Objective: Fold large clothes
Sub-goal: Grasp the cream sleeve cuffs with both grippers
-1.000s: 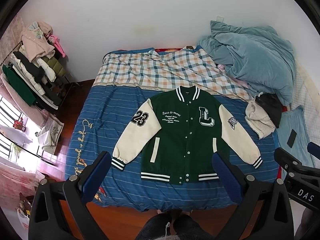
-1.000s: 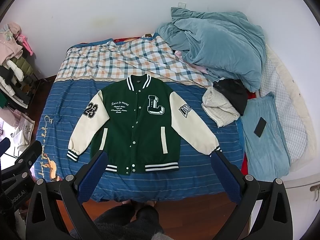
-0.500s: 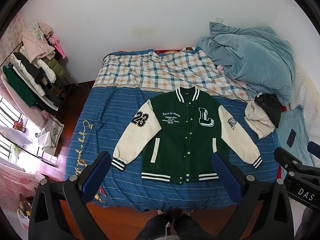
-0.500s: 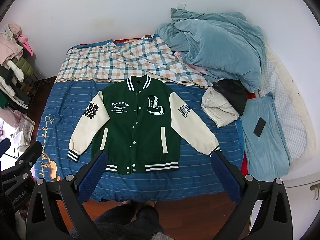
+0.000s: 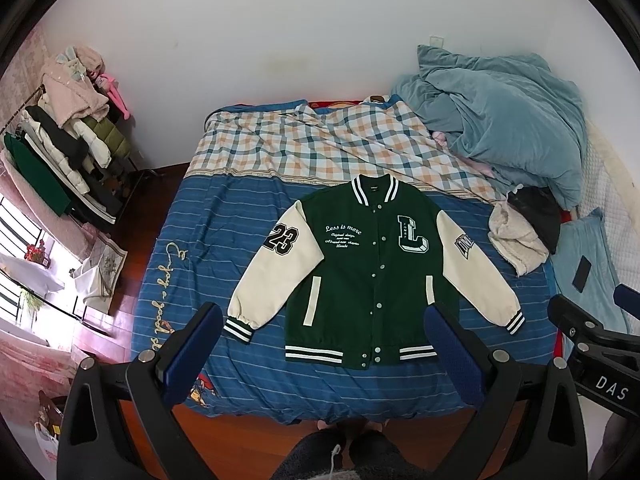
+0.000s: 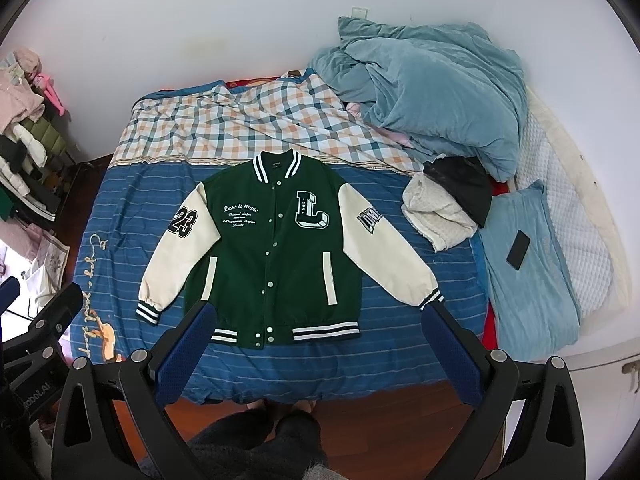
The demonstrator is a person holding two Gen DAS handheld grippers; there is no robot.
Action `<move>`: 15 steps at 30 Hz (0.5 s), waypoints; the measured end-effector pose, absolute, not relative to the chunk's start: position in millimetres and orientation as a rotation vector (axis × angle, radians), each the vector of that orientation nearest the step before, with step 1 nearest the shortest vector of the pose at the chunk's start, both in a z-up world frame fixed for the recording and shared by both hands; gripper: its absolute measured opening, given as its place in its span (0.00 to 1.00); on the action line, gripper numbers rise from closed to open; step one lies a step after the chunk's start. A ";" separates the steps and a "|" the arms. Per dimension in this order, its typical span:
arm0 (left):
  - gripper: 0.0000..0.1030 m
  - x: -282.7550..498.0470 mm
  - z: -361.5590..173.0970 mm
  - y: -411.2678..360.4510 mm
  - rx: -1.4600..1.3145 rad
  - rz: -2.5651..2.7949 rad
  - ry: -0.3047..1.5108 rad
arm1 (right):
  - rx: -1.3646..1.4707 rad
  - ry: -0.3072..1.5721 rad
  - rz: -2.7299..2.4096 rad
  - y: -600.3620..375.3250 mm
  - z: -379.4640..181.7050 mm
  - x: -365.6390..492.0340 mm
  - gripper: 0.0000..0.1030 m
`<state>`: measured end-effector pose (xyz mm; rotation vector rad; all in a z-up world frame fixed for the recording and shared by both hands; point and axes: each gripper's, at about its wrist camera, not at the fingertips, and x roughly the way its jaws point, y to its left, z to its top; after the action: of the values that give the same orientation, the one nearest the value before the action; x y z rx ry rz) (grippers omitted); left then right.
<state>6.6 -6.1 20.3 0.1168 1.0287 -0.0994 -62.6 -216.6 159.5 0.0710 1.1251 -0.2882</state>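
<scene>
The jacket (image 5: 372, 276) lies flat on the bed (image 5: 176, 240), front up, snapped shut, sleeves angled outward, so every edge is reachable for folding. It sits ahead of and below both grippers, well apart from them. The left gripper (image 5: 326, 354) and right gripper (image 6: 320, 350) hang released, jaws wide and holding nothing, raised near the foot of the bed, likely to survey the whole garment before choosing a first sleeve.

Green jacket (image 5: 372, 276) with cream sleeves; blue striped bedspread (image 5: 224, 264); orange-teal checked sheet (image 5: 320, 148); dusty-blue duvet (image 5: 504, 120)
</scene>
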 end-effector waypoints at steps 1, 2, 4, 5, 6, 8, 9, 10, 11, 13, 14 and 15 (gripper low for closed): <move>1.00 5.0 19.2 -7.5 0.120 -0.096 1.027 | 0.072 1.124 -0.290 -216.8 160.2 -63.7 1.00; 1.00 5.3 19.1 -7.3 0.121 -0.095 1.026 | 0.078 1.123 -0.291 -217.5 160.6 -62.8 1.00; 1.00 8.8 16.9 -5.3 0.121 -0.097 1.001 | 0.116 1.111 -0.285 -218.9 156.9 -64.9 1.00; 1.00 11.8 14.7 -4.9 0.125 -0.092 0.983 | 0.149 1.098 -0.278 -221.2 152.3 -65.8 1.00; 1.00 18.1 8.9 -4.9 0.139 -0.076 0.956 | 0.182 1.083 -0.271 -223.4 145.7 -66.9 1.00; 1.00 30.5 -6.7 -4.8 0.169 -0.059 0.933 | 0.247 1.052 -0.291 -233.9 126.5 -66.3 1.00; 1.00 40.2 -19.8 -5.9 0.188 -0.053 0.934 | 0.280 1.048 -0.330 -245.2 113.5 -63.9 1.00; 1.00 46.1 -33.0 -4.6 0.197 -0.047 0.933 | 0.305 1.038 -0.362 -251.9 98.4 -63.2 1.00; 1.00 53.5 -45.4 -5.3 0.205 -0.041 0.938 | 0.333 1.031 -0.406 -264.9 83.6 -61.6 1.00; 1.00 70.7 -78.4 -9.8 0.220 -0.024 0.970 | 0.408 1.054 -0.483 -294.2 46.6 -60.7 0.99; 1.00 77.8 -91.1 -12.3 0.229 -0.016 0.983 | 0.464 1.072 -0.507 -312.9 25.5 -60.6 0.90; 1.00 87.6 -109.5 -16.4 0.243 0.000 1.003 | 0.530 1.101 -0.529 -334.1 1.3 -61.2 0.80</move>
<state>87.6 -16.4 -109.5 0.2431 1.0026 0.0002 -61.2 -334.1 1.3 0.5295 1.1005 -0.5294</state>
